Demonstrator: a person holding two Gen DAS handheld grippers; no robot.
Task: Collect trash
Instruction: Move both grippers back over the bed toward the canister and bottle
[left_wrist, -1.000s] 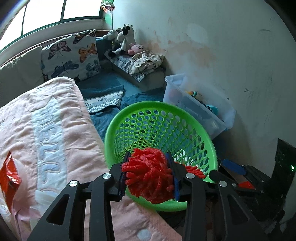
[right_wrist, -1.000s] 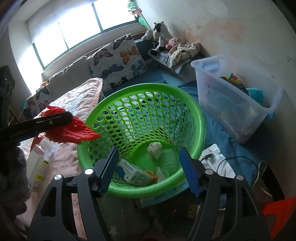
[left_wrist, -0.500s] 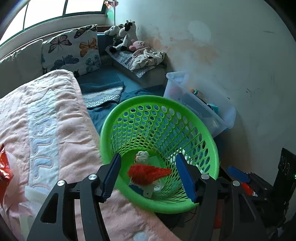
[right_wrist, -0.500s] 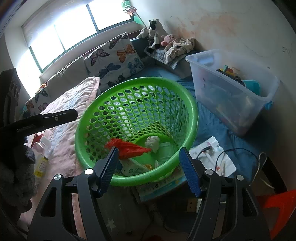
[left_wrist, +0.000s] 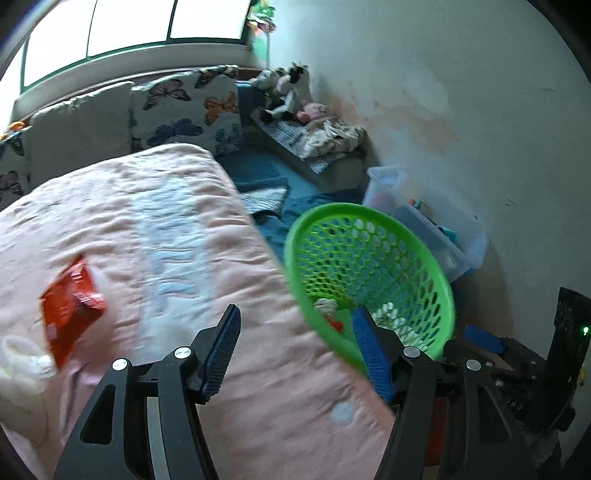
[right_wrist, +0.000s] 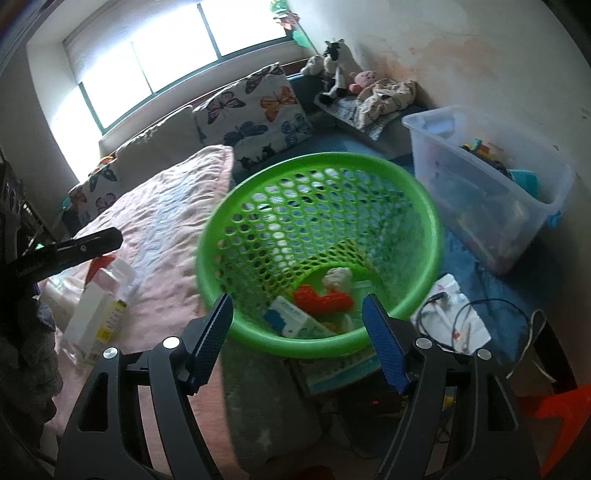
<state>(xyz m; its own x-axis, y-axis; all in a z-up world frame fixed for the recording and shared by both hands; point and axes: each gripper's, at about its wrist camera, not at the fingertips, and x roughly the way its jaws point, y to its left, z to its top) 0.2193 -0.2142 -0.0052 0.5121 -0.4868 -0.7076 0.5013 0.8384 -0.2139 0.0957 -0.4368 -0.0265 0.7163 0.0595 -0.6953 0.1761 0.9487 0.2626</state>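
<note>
In the left wrist view, the left gripper (left_wrist: 295, 345) hangs over the edge of a pink quilted blanket (left_wrist: 155, 236), its two blue-padded jaws spread apart with nothing between them; they have just been opening, the last widening being slight. At about nine o'clock from the gripper a crumpled red foil snack wrapper (left_wrist: 70, 302) lies on the blanket. At about two o'clock, just beside the blanket's edge, stands a round bright-green perforated plastic basket (left_wrist: 369, 221), with a white crumpled lump and a bit of red trash visible at its bottom. Beyond the basket, near one o'clock, sits a clear plastic storage tub (left_wrist: 424, 218) against the pale wall. In the right wrist view, the right gripper (right_wrist: 297, 332) points down at the basket's near rim, its blue-padded jaws wide apart and empty, having just been opening further. Inside the green basket (right_wrist: 317, 173), at twelve o'clock from the gripper, lies a red mesh-like piece of trash (right_wrist: 321, 297), touching a white crumpled wad (right_wrist: 338, 277) and a white and blue carton (right_wrist: 295, 321). At nine o'clock a white and yellow box (right_wrist: 96, 317) rests on the pink blanket (right_wrist: 166, 221), with the black finger of the left gripper (right_wrist: 70, 249) reaching in above it. At three o'clock a white paper with black cables (right_wrist: 450, 314) lies on the blue floor covering, and the clear tub (right_wrist: 480, 192) stands at two o'clock.
</note>
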